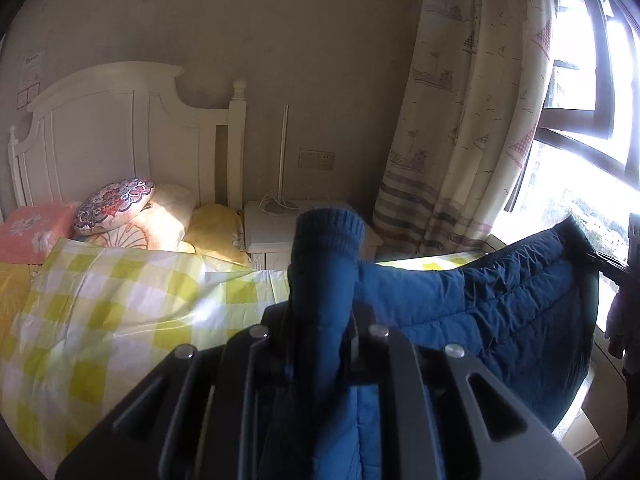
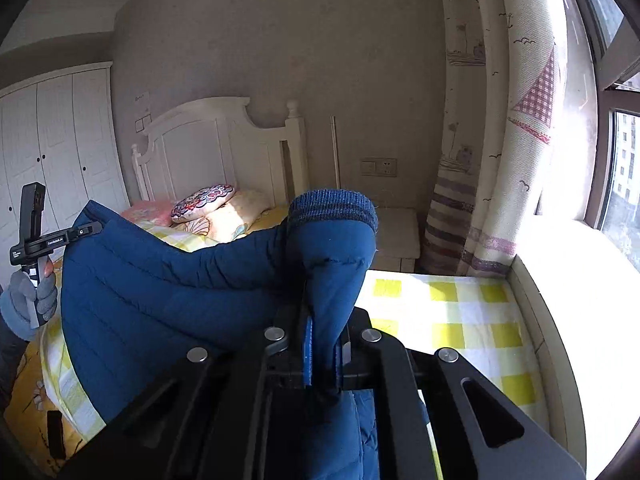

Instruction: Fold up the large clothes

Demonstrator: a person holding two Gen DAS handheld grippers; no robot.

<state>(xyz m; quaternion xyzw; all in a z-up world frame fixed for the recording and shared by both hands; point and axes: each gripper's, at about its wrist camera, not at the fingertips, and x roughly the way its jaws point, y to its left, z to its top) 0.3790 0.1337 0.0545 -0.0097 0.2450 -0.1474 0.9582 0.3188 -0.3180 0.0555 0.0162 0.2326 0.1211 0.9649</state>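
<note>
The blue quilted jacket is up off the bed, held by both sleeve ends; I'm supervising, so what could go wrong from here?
1. The left gripper and right gripper pinch only the sleeves below the knitted cuffs; the padded fabric could slip out.
2. The blue quilted jacket sags between them and could crease when laid down on the yellow checked sheet.
</note>
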